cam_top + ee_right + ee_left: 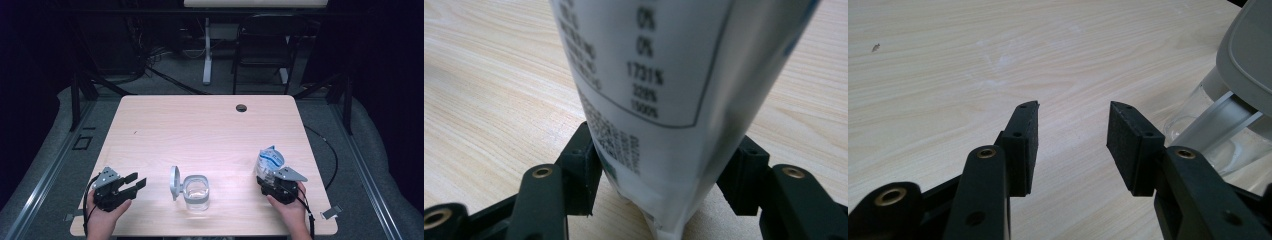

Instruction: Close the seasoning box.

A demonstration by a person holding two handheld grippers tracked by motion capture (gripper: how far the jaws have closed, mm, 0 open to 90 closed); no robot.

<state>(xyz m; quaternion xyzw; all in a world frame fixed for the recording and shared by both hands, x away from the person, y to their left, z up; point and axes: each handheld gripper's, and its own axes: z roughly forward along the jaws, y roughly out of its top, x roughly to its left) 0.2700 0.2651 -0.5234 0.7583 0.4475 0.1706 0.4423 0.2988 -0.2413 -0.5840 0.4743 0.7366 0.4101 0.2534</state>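
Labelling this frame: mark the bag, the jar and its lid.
bag [270, 161]: high view, on its printed front above the right tool.
jar [196, 194]: high view, on its clear wall.
lid [174, 181]: high view, on the open grey flap.

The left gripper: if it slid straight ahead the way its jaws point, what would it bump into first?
Probably the clear container with its grey lid flipped up. The left gripper, jaws open, points toward it across bare table. In the left gripper view the container sits right of the line, so it might just clip it.
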